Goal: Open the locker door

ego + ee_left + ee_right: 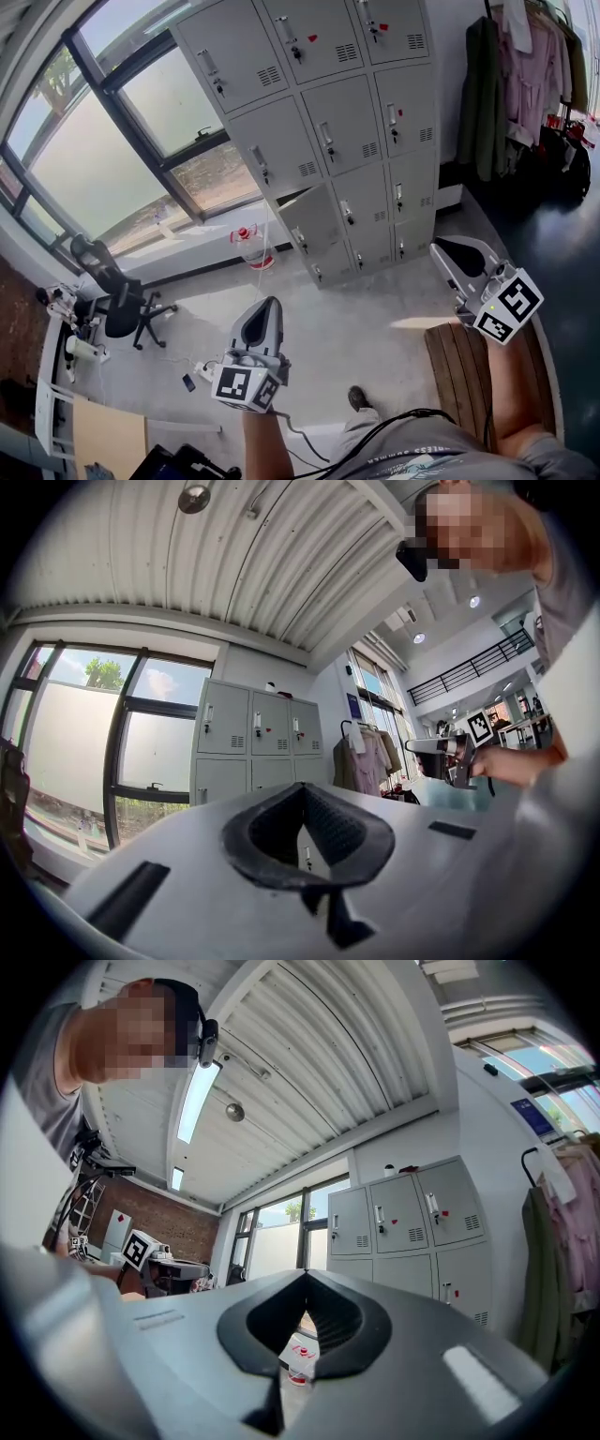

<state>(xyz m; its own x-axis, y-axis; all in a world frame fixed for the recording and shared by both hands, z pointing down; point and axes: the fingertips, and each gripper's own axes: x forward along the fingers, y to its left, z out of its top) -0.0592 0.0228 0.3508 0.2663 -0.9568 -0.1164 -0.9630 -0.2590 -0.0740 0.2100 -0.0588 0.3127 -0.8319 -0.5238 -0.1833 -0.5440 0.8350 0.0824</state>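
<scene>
**Status**

- L gripper [272, 303]: jaws closed, tips meeting, nothing between them. The left gripper view [302, 787] confirms this: the pads touch at the tip and only the room shows through the gap behind. Held low and centre in the head view, pointing toward the locker bank [342, 131], well apart from it.
- R gripper [437, 246]: jaws closed tip to tip, nothing held. The right gripper view [306, 1274] shows a water bottle [296, 1361] through the pad gap, but it stands far off on the floor, not gripped. Held to the right, near the lower right corner of the bank in the head view, no contact.

**Task item**

- Locker bank: grey metal, 3 cols, against the wall beside the window [112, 159]. Each door has a handle and vent slots.
- Locker door [311, 220], left col., third row from the top: appears to stand slightly ajar, edge tilted off the line of the adjacent doors. Other doors sit flush.

**Surroundings**

- Water bottle w/ red cap on the floor, just left of the bank base.
- Office chair [120, 292] near the window, well left.
- Clothes rack [534, 66] w/ hung garments, right of the bank.
- Wooden bench [464, 375] under the R forearm.
- Person's shoe [358, 399] on the floor between the arms.
</scene>
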